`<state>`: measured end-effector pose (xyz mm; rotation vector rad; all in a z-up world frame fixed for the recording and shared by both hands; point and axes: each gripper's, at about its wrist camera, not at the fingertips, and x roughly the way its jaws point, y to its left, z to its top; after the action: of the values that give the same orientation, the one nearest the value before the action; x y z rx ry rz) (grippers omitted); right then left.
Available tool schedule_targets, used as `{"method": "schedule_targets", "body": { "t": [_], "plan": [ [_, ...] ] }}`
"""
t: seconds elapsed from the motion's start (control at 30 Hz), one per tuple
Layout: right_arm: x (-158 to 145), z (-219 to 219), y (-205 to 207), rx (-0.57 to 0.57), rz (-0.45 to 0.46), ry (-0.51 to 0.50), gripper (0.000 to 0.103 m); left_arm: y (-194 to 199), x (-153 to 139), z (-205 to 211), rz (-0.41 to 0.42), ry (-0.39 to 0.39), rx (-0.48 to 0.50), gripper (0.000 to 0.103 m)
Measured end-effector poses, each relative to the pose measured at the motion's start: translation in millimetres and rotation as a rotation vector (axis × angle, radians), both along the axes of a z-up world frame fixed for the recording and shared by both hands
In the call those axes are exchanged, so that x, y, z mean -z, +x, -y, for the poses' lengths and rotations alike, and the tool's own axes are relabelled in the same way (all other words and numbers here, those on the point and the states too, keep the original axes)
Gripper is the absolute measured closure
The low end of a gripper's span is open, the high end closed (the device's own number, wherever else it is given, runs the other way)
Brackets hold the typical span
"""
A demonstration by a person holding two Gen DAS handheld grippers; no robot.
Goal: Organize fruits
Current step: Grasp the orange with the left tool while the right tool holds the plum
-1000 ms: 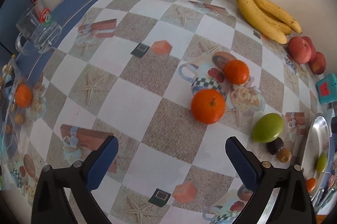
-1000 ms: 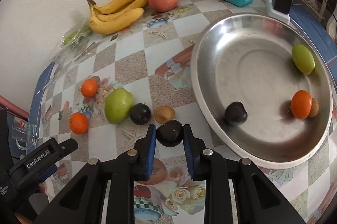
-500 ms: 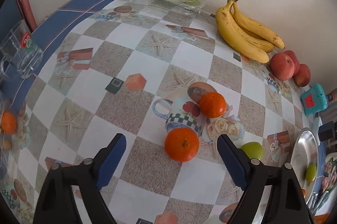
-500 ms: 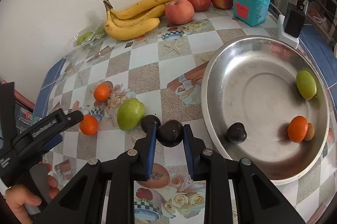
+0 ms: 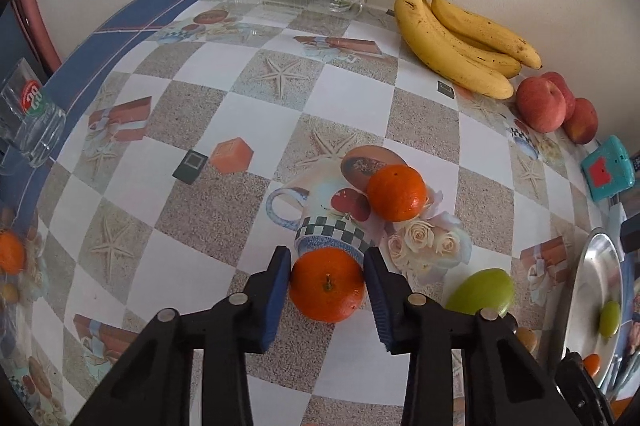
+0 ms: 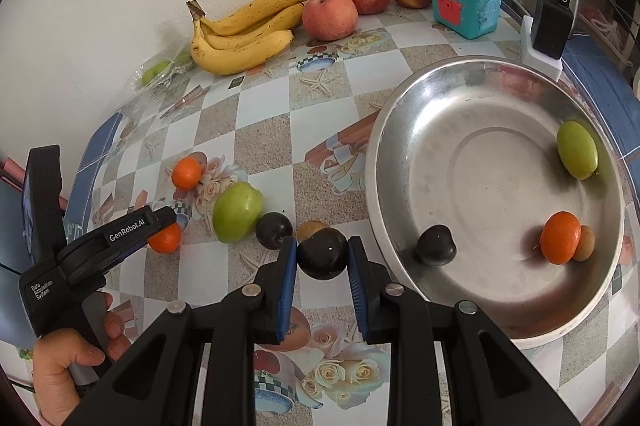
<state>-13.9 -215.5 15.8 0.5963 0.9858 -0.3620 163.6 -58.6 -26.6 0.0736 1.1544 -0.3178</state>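
Step in hand: both grippers are picking fruit off the table for the steel bowl (image 6: 404, 130); judged from the layout, sorting is partly done, with 4 pieces already in the bowl.
Left gripper (image 5: 326, 290): its jaws are closing around the near tangerine (image 5: 327, 285), which sits between the blue pads; the pads look to be touching its sides, so the grasp is about made.
Right gripper (image 6: 322, 258): clenched on a dark plum (image 6: 322, 254), held just left of the bowl's rim.
Tangerine's place: on the checked tablecloth (image 5: 352, 94), in front of a 2nd tangerine (image 5: 397, 193) and left of a green mango (image 5: 480, 292).
Tangerine's look: round, bright orange, glossy dimpled skin, small stem scar facing up; likely firm yet slippery under a hard squeeze.
Next move, left: probably finish closing gently, lift clear, then carry it right toward the bowl, passing over the mango.
Next move, right: probably move the plum over the rim, lower it and let go away from the plum (image 6: 436, 246) already inside.
Left on the table: another plum (image 6: 274, 229), a small brown fruit (image 6: 311, 228), bananas (image 6: 244, 30) and apples (image 6: 330, 15) by the wall.
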Motion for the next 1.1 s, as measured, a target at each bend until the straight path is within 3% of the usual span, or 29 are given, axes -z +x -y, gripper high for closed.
{"method": "schedule_targets", "body": {
  "t": [0.67,0.77,1.1],
  "plan": [
    [-8.2,2.0,-5.5,-0.034,0.02,0.013,0.077,-12.3,-17.2,4.5,-0.009,-0.012,-0.02,0.064],
    [-9.5,3.4,-8.3,-0.036,0.022,0.016,0.077,-18.2,-22.4,9.8,0.003,-0.009,-0.01,0.075],
    [-11.5,18.3,-23.0,-0.02,0.026,0.038,0.077,-25.4,-23.9,11.8,-0.003,-0.007,-0.036,0.074]
  ]
}}
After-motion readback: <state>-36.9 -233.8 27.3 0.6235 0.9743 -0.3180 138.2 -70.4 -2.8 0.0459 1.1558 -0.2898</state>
